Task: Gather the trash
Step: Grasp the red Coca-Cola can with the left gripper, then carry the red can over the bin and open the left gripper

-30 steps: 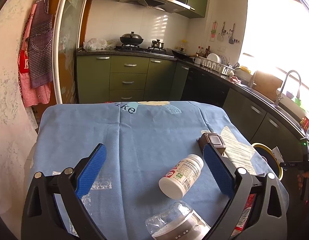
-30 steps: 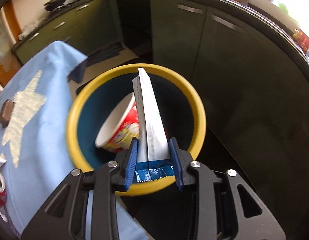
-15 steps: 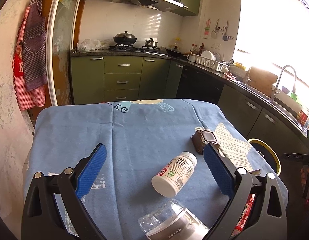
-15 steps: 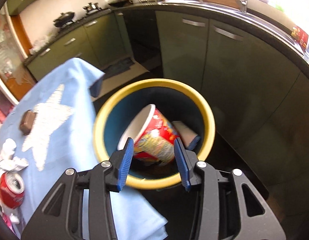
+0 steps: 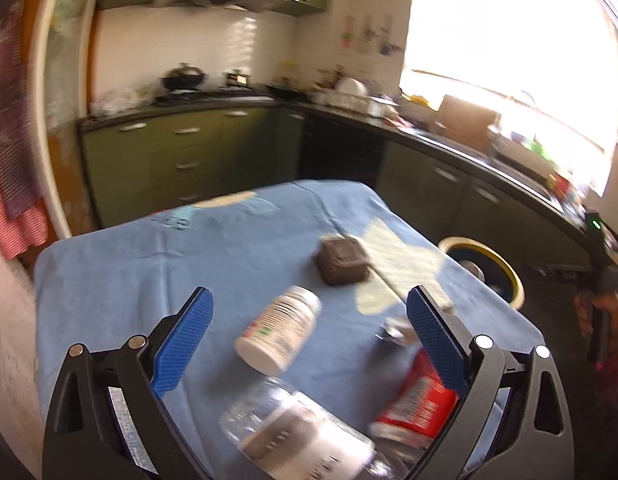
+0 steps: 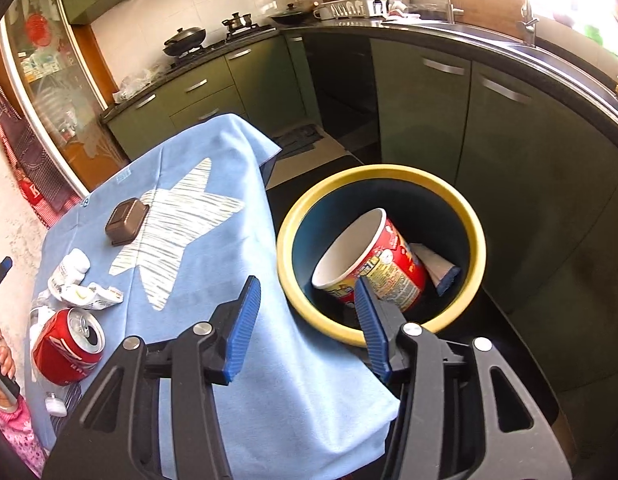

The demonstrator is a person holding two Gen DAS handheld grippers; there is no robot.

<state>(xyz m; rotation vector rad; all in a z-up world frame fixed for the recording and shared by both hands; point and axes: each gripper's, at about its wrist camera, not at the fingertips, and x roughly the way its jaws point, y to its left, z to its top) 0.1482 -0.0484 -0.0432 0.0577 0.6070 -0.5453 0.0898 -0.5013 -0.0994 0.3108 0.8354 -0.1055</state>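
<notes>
Both grippers empty, trash half sorted

Right gripper (image 6: 307, 322) tilts down over the table edge, jaws opening with nothing between them; the yellow-rimmed bin (image 6: 479, 240) just ahead on its right holds a red paper cup (image 6: 385, 264) and a wrapper (image 6: 437, 268). Left gripper (image 5: 307, 322) hangs wide open above the pill bottle (image 5: 281, 328); its view is blurred, and the clear bottle (image 5: 293, 432) and red can (image 5: 417, 404) are partly hidden behind its fingers.

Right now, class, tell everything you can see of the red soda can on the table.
The red soda can looks like thin metal, with white lettering on its side. It lies on its side on the blue cloth near the table's near corner, its silver top with the opened tab facing the right wrist camera. Its wall looks slightly dented. Crumpled white packaging sits just beyond it; whether they touch is unclear. No tool holds it.
</notes>
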